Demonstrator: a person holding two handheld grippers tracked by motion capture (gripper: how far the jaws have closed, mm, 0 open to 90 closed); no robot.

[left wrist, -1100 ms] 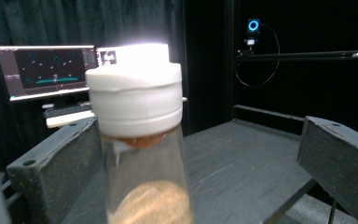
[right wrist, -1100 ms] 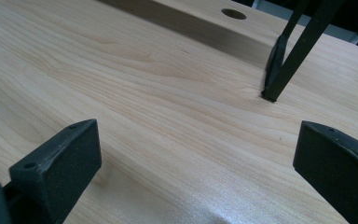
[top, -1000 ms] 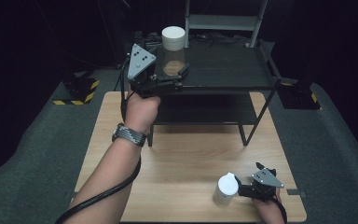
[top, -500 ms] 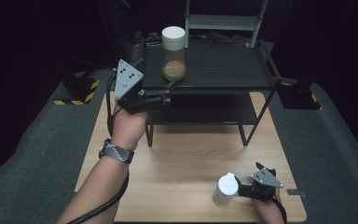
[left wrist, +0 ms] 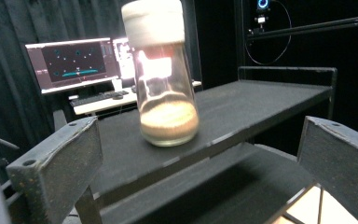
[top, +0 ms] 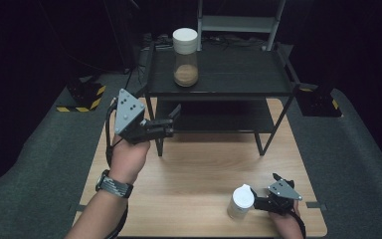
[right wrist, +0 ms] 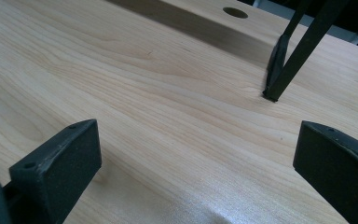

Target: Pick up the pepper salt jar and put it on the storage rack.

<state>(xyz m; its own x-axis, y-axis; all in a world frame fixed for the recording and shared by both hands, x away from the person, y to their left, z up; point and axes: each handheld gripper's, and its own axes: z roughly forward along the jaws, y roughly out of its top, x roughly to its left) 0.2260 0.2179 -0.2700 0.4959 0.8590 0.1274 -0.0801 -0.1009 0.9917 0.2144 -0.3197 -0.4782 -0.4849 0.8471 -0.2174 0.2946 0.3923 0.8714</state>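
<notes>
A glass jar (top: pixel 185 59) with a white lid and brown powder in its bottom stands on the top shelf of a black rack (top: pixel 243 74). My left gripper (top: pixel 171 121) hangs open in the air at the rack's front left corner, below shelf level and apart from the jar. In the left gripper view the jar (left wrist: pixel 165 93) stands ahead of the open left gripper (left wrist: pixel 200 140), out of reach. My right gripper (top: pixel 264 191) rests open low on the wooden table (top: pixel 204 169) at the near right, with a white bottle (top: pixel 241 200) just to its left. Nothing lies within the right gripper (right wrist: pixel 196 149).
The rack has a lower shelf (top: pixel 219 117) and thin legs (right wrist: pixel 279 70) standing on the far half of the table. Monitors (left wrist: pixel 74 60) glow on a desk behind the rack. Dark floor with a yellow-black striped block (top: pixel 84 97) surrounds the table.
My left gripper has drawn back from the jar on the top shelf, moving down and toward the person. The jar stays on the shelf. The right gripper has not moved.
</notes>
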